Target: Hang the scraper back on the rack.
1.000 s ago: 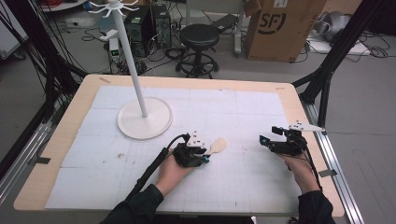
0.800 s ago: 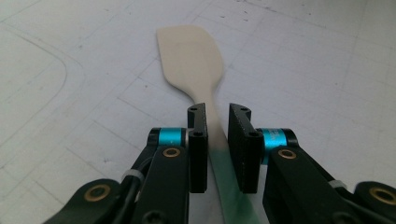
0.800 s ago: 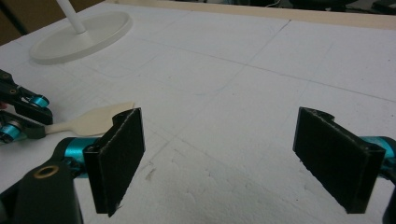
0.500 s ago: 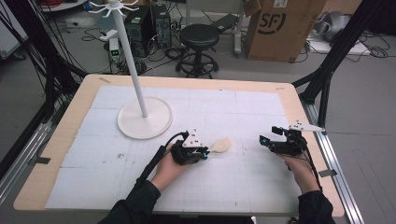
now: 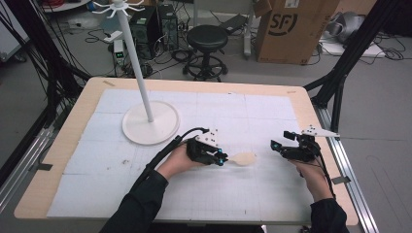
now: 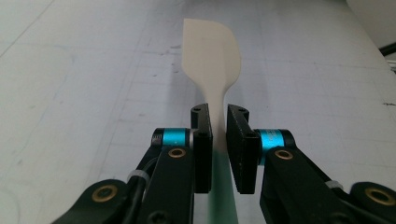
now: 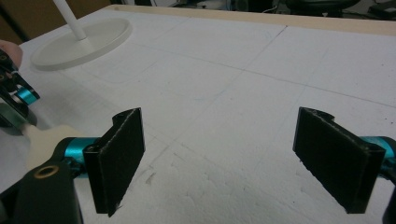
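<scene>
Left gripper [image 6: 219, 140]: jaws clamped on neck of cream spatula [image 5: 242, 158], blade toward table's [image 5: 63, 145] right edge | Right gripper [image 7: 233, 163]: jaws wide apart, holding nothing | Hook stand [image 5: 145, 121]: near far-left corner, bare | Progress: spatula gripped (goal unstated); placement not yet done.
</scene>
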A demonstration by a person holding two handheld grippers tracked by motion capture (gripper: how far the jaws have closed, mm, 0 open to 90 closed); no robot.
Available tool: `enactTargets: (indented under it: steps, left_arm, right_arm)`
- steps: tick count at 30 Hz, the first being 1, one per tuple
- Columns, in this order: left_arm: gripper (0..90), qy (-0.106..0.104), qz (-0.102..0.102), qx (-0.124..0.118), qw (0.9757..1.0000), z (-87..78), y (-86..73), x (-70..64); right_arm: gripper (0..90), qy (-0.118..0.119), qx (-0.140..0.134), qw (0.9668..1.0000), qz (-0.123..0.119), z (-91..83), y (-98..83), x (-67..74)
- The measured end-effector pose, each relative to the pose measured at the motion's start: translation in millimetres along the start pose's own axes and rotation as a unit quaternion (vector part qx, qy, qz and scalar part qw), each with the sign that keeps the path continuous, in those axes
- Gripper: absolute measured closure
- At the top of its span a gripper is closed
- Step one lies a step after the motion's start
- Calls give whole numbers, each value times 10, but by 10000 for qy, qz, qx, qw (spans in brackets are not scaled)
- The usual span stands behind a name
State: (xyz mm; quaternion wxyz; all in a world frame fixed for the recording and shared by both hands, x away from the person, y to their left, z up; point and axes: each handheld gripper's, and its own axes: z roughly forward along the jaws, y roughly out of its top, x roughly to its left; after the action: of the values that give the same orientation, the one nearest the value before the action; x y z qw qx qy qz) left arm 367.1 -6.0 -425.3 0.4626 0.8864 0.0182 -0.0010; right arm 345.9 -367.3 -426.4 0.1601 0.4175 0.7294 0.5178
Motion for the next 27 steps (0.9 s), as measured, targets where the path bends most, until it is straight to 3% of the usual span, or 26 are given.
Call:
enactTargets:
  steps: [6, 10, 12, 13, 14, 15, 19, 21, 22, 23, 24, 25, 26, 27]
  left_arm:
    - [809, -510, 479, 196, 9974, 248, 29, 52]
    - [806, -598, 553, 375, 9960, 379, 9, 57]
    - [796, -336, 440, 386, 9977, 375, 20, 62]
    - [767, -336, 440, 386, 9977, 375, 20, 62]
    - [651, 2, 315, 343, 9989, 344, 39, 68]
    - [578, 141, 219, 355, 9990, 307, 55, 70]
    - [469, 439, 54, 251, 9987, 140, 118, 69]
    - [438, 749, -256, -225, 9966, -122, 162, 48]
    - [411, 749, -256, -225, 9966, -122, 162, 48]
    - [395, 966, -466, -592, 9925, -340, 155, 33]
    - [375, 966, -466, -592, 9925, -340, 155, 33]
    - [352, 1069, -571, -720, 9900, -456, 142, 23]
    - [337, 1176, -696, -921, 9863, -567, 117, 2]
    - [327, 1388, -831, -1155, 9801, -811, 38, -37]
  right_arm:
    - [159, 18, -11, 10000, 31, -5, -1, -1]
    - [159, 23, 22, 10000, 32, 1, -5, 0]
    - [159, 27, 22, 10000, 20, 0, -5, 4]
    - [159, 33, 19, 10000, 18, -1, -5, 5]
    - [159, 26, 13, 10000, 13, -1, -5, 3]
    - [159, 31, 10, 10000, 21, 0, -5, 2]
    - [159, 52, 32, 10000, 6, 11, -10, -1]
    - [159, 65, 38, 10000, -8, 18, -8, 7]
    - [159, 65, 44, 10000, -30, 20, -8, 13]
    - [159, 74, 43, 10000, -37, 23, -6, 21]
    - [159, 86, 34, 9999, -61, 25, -4, 27]
    - [159, 88, 42, 9999, -73, 28, -4, 35]
    - [159, 101, 58, 9999, -94, 31, -3, 39]
    - [159, 99, 59, 9999, -101, 33, -4, 44]
